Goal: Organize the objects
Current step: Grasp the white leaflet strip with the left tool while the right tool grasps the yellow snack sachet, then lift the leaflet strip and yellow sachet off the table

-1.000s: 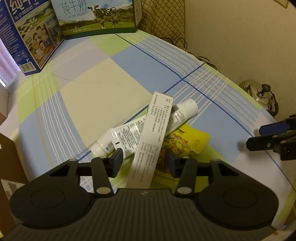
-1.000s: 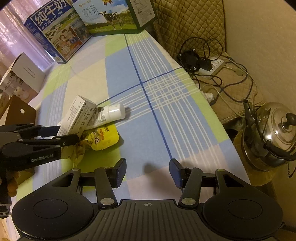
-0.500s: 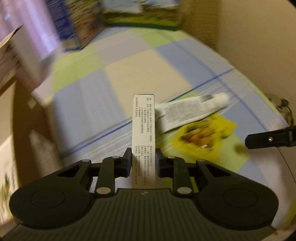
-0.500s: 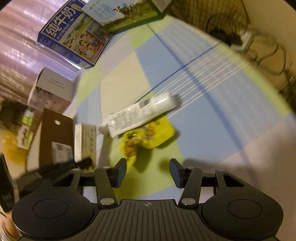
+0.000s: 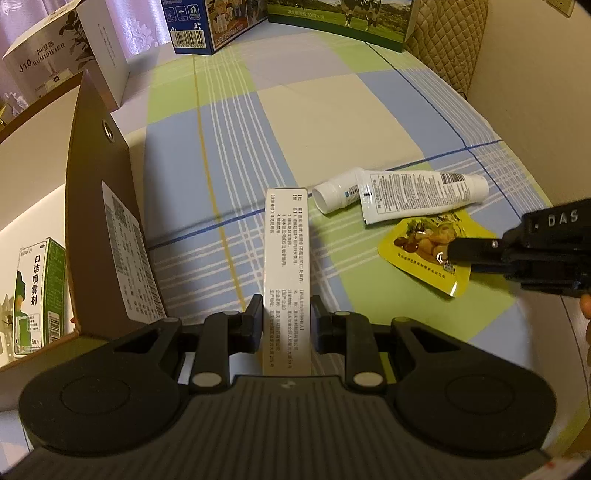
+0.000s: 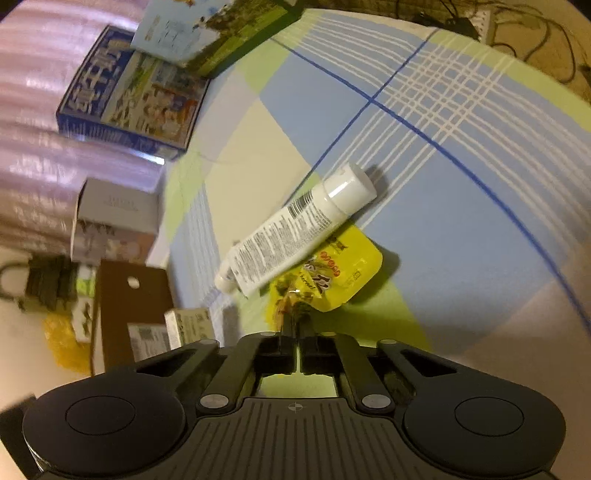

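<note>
A long white printed carton [image 5: 286, 254] is clamped between the pads of my left gripper [image 5: 286, 312] and sticks out forward, lifted over the checked tablecloth just right of the open brown cardboard box [image 5: 99, 221]. A yellow snack pouch [image 5: 417, 243] lies on the cloth. My right gripper [image 6: 295, 325] is shut on its near edge, and the pouch [image 6: 332, 273] spreads out ahead of the jaws. In the left wrist view the right gripper [image 5: 452, 253] reaches in from the right onto the pouch. A white tube [image 5: 417, 194] [image 6: 288, 236] lies partly over the pouch and over a smaller white tube [image 5: 332, 192].
The brown cardboard box [image 6: 129, 295] holds a green and white spray carton [image 5: 33, 295]. A humidifier box [image 5: 37, 62] and a white box [image 5: 107, 55] stand behind it. Two milk cartons [image 5: 195, 26] [image 5: 340, 18] line the table's far edge, beside a quilted chair back [image 5: 443, 37].
My left gripper shut on the long carton, lifted it off the tubes and carried it left toward the brown box. My right gripper came down onto the yellow pouch and shut.
</note>
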Demonstrator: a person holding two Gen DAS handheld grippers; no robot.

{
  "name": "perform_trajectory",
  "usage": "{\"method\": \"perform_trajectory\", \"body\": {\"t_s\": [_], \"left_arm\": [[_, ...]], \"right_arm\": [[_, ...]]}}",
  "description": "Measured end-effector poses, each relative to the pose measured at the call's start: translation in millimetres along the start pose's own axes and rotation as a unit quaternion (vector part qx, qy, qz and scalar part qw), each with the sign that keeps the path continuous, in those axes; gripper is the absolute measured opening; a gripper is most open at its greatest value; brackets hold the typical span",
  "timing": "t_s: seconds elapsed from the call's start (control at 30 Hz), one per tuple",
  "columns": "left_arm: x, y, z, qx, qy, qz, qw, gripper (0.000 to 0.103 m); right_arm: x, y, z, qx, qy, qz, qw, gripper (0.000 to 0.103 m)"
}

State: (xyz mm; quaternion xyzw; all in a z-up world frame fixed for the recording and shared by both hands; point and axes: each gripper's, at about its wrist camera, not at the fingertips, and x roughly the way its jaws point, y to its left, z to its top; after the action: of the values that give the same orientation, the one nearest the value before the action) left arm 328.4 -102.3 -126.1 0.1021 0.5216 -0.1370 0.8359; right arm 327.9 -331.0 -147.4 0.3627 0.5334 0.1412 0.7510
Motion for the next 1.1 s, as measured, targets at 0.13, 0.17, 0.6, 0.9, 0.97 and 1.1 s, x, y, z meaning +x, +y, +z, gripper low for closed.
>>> {"method": "perform_trajectory", "body": {"t_s": [0.13, 0.17, 0.6, 0.9, 0.97, 1.1], "left_arm": [[-1, 1, -3, 0.0, 0.004, -0.004, 1.0, 0.021], [-1, 0, -4, 0.001, 0.006, -0.006, 1.0, 0.021], [-2, -1, -14, -0.003, 0.022, -0.02, 0.9996, 0.021], [0, 2, -15, -0.008, 0.023, -0.017, 0.9996, 0.021], [0, 3, -15, -0.011, 0.023, -0.017, 0.9995, 0.021], [0, 3, -15, -0.011, 0.023, -0.018, 0.9995, 0.021]], "right_arm": [[-15, 0, 0, -0.06, 0.027, -0.04, 0.997, 0.0], [-20, 2, 0, -0.088, 0.039, -0.055, 0.994, 0.0], [-43, -28, -1, -0.035, 0.006, -0.073, 0.997, 0.033], [-22, 5, 7, -0.068, -0.02, -0.137, 0.988, 0.033], [-12, 18, 5, -0.097, -0.022, -0.169, 0.981, 0.033], [3, 31, 0, -0.134, -0.032, -0.199, 0.97, 0.033]]}}
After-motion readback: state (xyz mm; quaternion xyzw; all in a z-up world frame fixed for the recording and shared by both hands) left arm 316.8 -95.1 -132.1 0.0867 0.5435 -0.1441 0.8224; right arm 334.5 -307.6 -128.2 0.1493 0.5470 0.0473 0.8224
